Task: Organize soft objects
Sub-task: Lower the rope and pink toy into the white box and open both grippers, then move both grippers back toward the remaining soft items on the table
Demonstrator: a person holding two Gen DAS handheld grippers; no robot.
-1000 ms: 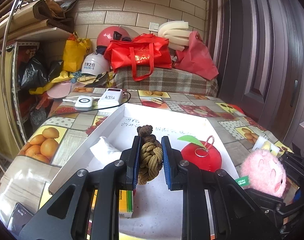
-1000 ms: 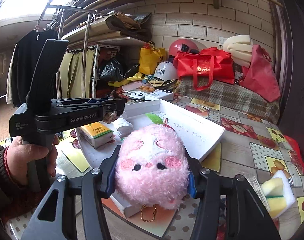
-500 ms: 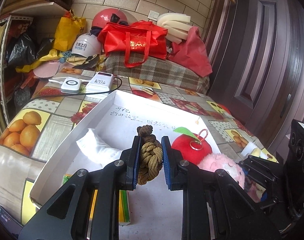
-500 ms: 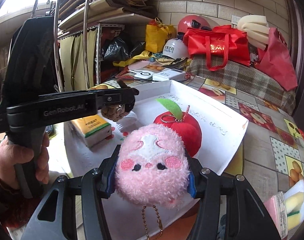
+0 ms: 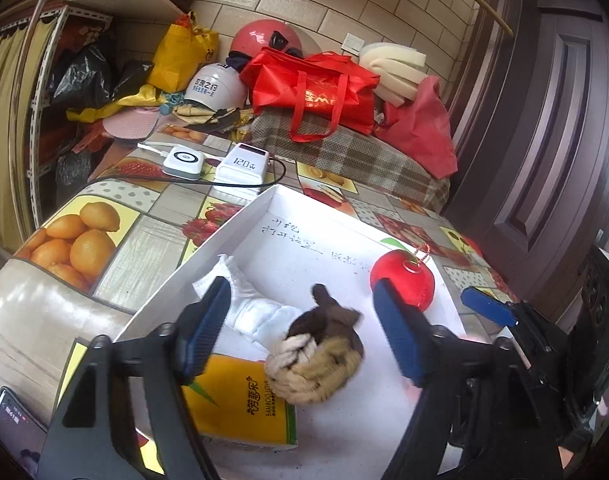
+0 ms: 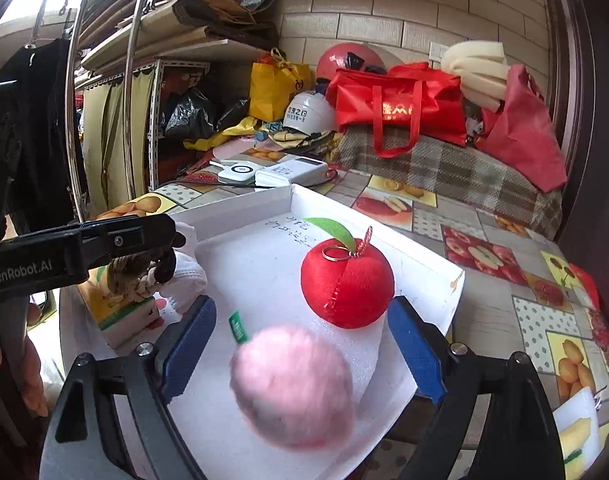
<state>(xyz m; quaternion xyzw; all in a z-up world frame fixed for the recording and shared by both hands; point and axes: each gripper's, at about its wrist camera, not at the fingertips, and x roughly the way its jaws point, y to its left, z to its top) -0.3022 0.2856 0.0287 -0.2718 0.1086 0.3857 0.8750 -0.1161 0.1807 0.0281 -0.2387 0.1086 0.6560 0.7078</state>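
Both grippers open over white tray [image 5: 240, 220].
Pink plush [image 6: 292, 384] motion-blurred between spread right gripper [image 6: 300, 344] fingers, contact unclear, tray under it. Red plush apple [image 6: 346, 284] sits in tray beyond. Knotted rope toy [image 5: 316, 356] rests on yellow tissue box [image 5: 240, 408], between left gripper [image 5: 300, 328] fingers, untouched.

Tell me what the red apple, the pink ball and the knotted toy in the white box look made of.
Red apple: plush velvety fabric, stitched seam showing.
Pink ball: fluffy, probably long-pile plush; blurred.
Knotted toy: braided rope, likely cotton, tan and brown strands.
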